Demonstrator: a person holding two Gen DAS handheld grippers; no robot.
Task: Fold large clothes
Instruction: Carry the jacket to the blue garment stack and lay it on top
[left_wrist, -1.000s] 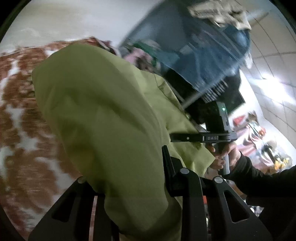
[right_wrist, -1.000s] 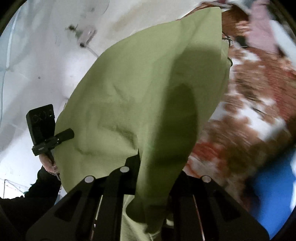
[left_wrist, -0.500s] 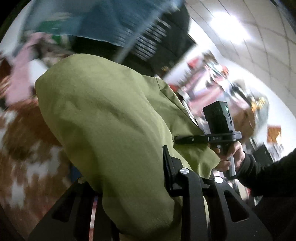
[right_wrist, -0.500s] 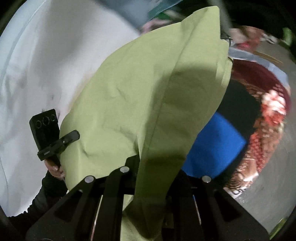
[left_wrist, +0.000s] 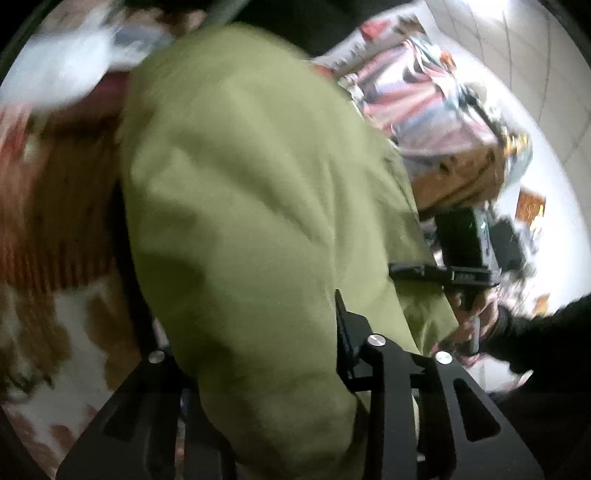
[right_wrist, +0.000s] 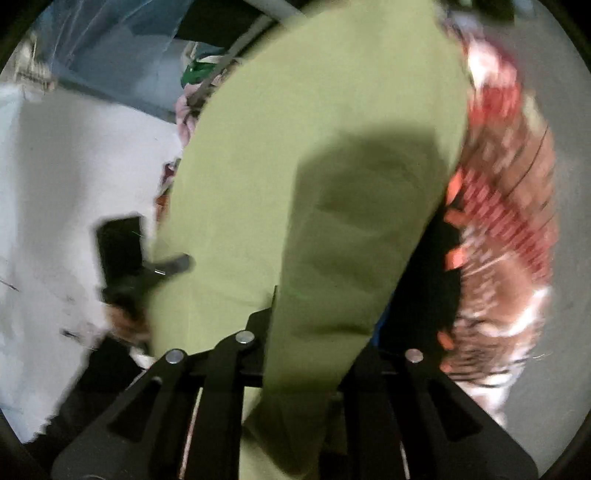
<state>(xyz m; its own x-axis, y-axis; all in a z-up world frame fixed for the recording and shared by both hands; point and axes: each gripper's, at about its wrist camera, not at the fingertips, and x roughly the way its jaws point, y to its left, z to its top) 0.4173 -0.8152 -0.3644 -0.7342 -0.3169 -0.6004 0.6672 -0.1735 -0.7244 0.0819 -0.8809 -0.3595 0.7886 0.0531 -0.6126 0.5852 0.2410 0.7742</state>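
Note:
A large olive-green garment (left_wrist: 251, 206) hangs in the air between my two grippers and fills both views; it also shows in the right wrist view (right_wrist: 317, 177). My left gripper (left_wrist: 266, 369) is shut on one edge of the cloth, which drapes over its jaws. My right gripper (right_wrist: 295, 354) is shut on another edge, its jaws buried in the fabric. In the left wrist view the right gripper (left_wrist: 461, 273) and the hand holding it sit at the right. In the right wrist view the left gripper (right_wrist: 147, 266) sits at the left.
A brown-and-white patterned blanket (left_wrist: 55, 295) lies below, also at the right in the right wrist view (right_wrist: 509, 229). A white wall (right_wrist: 66, 184) is at the left. Cluttered shelves and bags (left_wrist: 443, 110) stand behind. Both views are blurred by motion.
Both grippers have swung the held garment round; the background has shifted from the blanket and blue plastic toward the shelves and wall. The grip on the cloth is unchanged.

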